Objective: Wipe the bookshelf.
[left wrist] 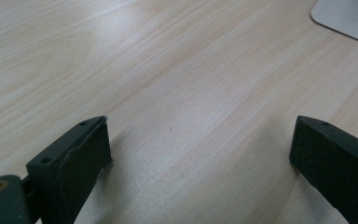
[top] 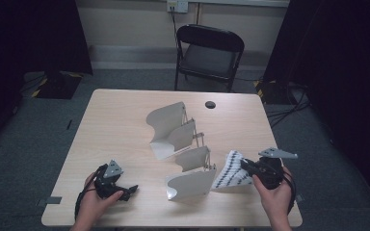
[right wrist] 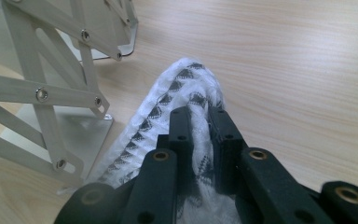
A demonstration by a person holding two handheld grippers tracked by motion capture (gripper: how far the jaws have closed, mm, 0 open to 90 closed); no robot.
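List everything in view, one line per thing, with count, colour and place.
table: one, light wood, centre of the room.
folding rack: one, white curved panels on an accordion frame, spread across the table's middle.
cloth: one, white with dark pattern, at the table's right front beside the rack, one end pinched in the right tongs.
round hole: one, dark, far side of the tabletop.
chair: one, black, folding, beyond the table.
wall socket: one, pale, on the far wall.
left tongs: one, black, open, near the table's front left.
right tongs: one, black, shut on the cloth.
hands: two, at the near edge.
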